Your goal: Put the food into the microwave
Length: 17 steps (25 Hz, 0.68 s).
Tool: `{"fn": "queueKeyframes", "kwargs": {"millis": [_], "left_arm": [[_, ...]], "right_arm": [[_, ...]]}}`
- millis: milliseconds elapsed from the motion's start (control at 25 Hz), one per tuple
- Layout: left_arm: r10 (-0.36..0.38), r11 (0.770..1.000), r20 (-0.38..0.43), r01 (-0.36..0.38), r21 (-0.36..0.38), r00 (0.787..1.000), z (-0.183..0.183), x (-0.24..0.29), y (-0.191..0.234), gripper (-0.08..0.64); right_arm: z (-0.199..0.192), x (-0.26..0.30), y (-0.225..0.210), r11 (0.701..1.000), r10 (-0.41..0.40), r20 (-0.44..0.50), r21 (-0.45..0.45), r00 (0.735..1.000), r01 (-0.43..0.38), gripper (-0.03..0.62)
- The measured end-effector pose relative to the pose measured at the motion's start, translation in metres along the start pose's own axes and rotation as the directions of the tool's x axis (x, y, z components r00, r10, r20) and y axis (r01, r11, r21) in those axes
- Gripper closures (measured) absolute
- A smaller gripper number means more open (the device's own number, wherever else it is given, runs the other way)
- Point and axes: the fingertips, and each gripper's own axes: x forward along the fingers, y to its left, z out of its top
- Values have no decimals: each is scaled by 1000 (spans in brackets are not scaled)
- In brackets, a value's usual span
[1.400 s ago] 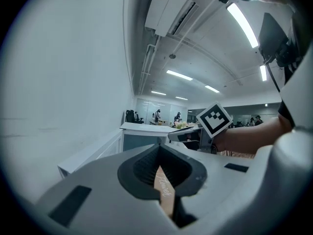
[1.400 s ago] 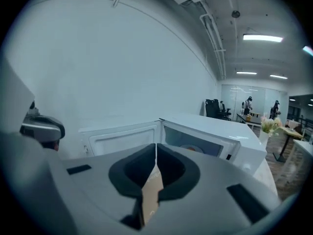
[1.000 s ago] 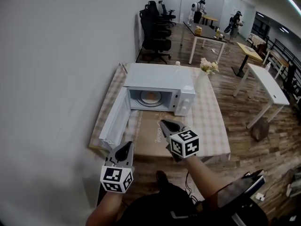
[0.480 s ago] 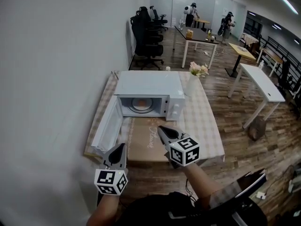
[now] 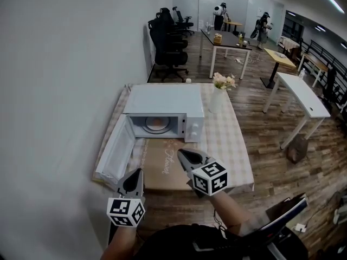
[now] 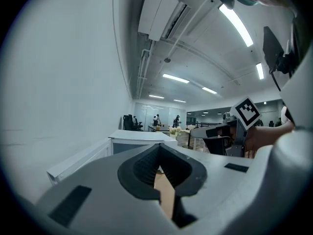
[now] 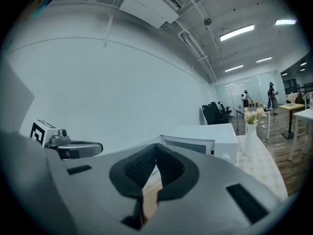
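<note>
Wood-plank flooring stretches down a long office, and at the centre of the head view sits a table (image 5: 234,140) draped in a pale checked cloth. On it is a boxy white microwave (image 5: 162,101) with smooth flat panels, its door (image 5: 114,151) swung wide toward the left of the frame. Look into the dark cavity: the food (image 5: 155,122), a rounded orange patch, lies inside. A flat brown mat (image 5: 160,167) is spread in front of the oven, and a slim white vase (image 5: 216,102) of pale flowers stands just right of it. Down at the lower edge, both tools hover short of the table. The left gripper (image 5: 135,173), lower left, has its grey tapered jaws pressed together with nothing between the ribbed black pads, tips meeting in a point. The right gripper (image 5: 182,153), lower centre, is likewise closed tight and empty, marker cube behind it. Black swivel chairs (image 5: 165,39) line the wall at the upper middle.
</note>
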Motion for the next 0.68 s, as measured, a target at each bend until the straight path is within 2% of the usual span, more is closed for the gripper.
{"fn": "queueKeyframes", "kwargs": {"millis": [440, 560, 680], "left_arm": [[50, 999, -2, -50, -4, 999, 1, 7, -18, 552], [66, 998, 7, -66, -18, 998, 3, 6, -25, 552], [77, 997, 6, -77, -1, 997, 5, 3, -32, 552]], "right_arm": [[5, -16, -16, 999, 32, 16, 12, 999, -32, 583], [2, -22, -21, 999, 32, 6, 24, 999, -32, 583], [-4, -28, -23, 999, 31, -11, 43, 999, -30, 584]]}}
